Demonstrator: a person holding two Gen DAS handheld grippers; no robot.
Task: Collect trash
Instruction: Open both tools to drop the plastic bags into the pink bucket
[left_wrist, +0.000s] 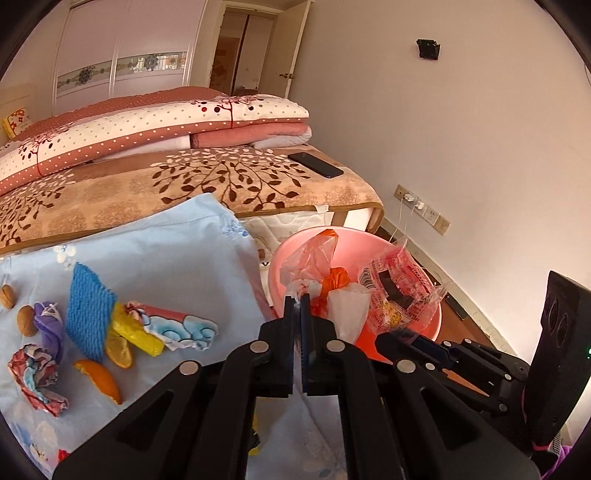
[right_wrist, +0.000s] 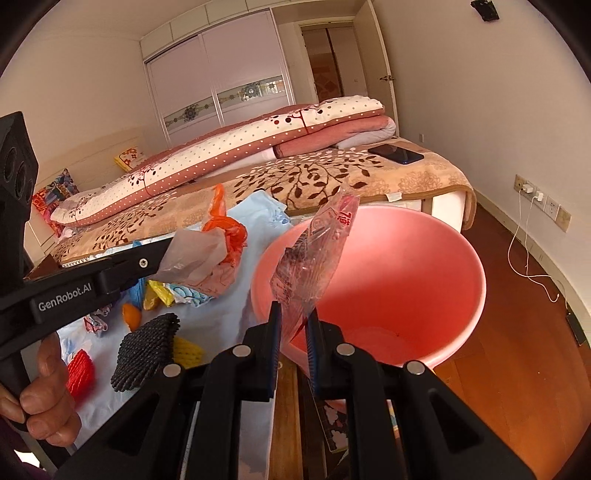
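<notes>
My left gripper (left_wrist: 297, 301) is shut on a bundle of thin plastic bags (left_wrist: 325, 284), orange, white and clear, held over the near rim of a pink basin (left_wrist: 352, 247). In the right wrist view the same bundle (right_wrist: 207, 254) hangs from the left gripper (right_wrist: 166, 251), left of the basin (right_wrist: 406, 266). My right gripper (right_wrist: 293, 312) is shut on a clear wrapper with red print (right_wrist: 314, 254), which stands up over the basin's near edge. More trash lies on a pale blue cloth (left_wrist: 166, 258): a blue foam net (left_wrist: 86, 317), orange peels (left_wrist: 99, 376), crumpled paper (left_wrist: 37, 373) and walnuts (left_wrist: 26, 319).
A black foam net (right_wrist: 147, 350), a red one (right_wrist: 79, 369) and a yellow one (right_wrist: 188, 350) lie near a hand (right_wrist: 48, 398). Behind is a bed with a folded quilt (left_wrist: 155, 125) and a phone (left_wrist: 316, 164). A charger cable (right_wrist: 524, 254) trails over the wooden floor.
</notes>
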